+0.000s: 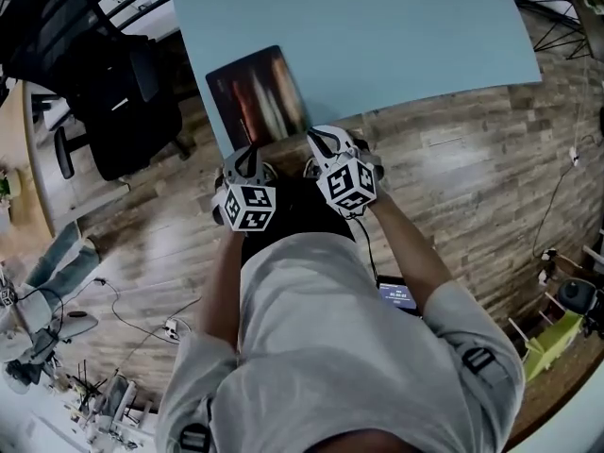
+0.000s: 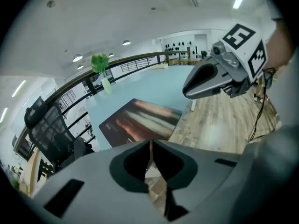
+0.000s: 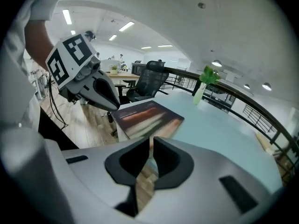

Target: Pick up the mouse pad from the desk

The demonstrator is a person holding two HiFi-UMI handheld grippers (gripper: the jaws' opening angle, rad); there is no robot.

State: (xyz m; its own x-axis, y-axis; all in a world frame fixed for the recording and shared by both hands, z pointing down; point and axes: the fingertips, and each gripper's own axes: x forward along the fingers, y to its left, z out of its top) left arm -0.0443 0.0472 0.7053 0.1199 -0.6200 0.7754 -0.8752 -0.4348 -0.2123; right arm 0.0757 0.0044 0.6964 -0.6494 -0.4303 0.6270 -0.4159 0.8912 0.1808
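Head view: mouse pad (image 1: 257, 94) print blurred, illegible; desk (image 1: 377, 26) cut off.

Both grippers held forward, side by side, pitched downward.

The left gripper (image 1: 247, 154) and right gripper (image 1: 326, 142) sit close together in front of the torso, tips pointing away from the body. The left fingers (image 2: 133, 162) meet at the tips with nothing between them. The right fingers (image 3: 129, 161) are likewise brought together and empty. Both forearms, the left forearm (image 1: 222, 272) and right forearm (image 1: 408, 243), are bare, reach forward and converge toward the grippers.
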